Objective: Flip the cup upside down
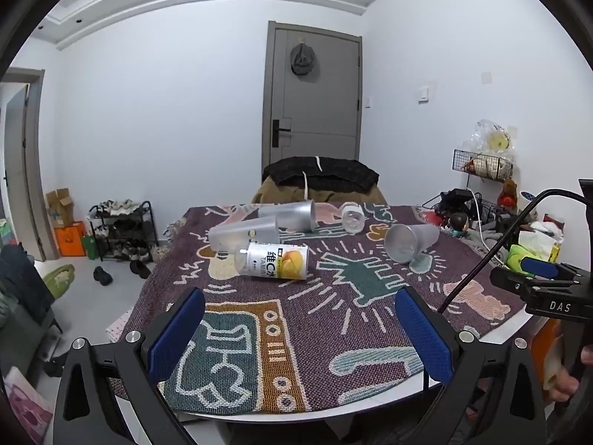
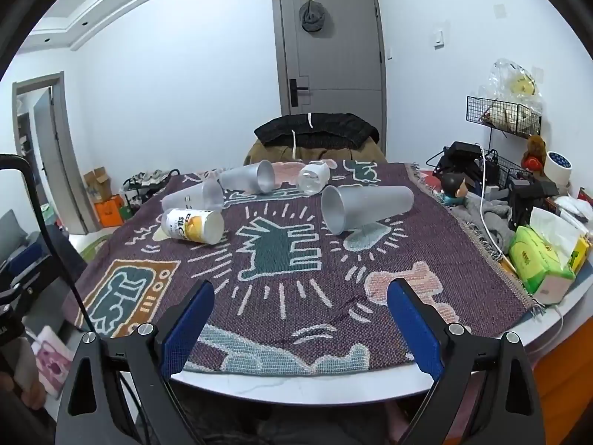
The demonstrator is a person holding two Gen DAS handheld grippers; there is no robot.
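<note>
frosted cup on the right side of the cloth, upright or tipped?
Tipped. The frosted translucent plastic cup lies on its side on the patterned woven tablecloth, open mouth facing the cameras, base pointing away to the right.

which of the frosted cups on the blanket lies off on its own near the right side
The frosted cup lying alone right of centre, mouth toward the camera. The other two cups lie close together at the far left, by the printed can.

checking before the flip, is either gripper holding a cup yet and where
Nothing is held. The left gripper and right gripper are both open and empty; the cups lie on the table.
</note>
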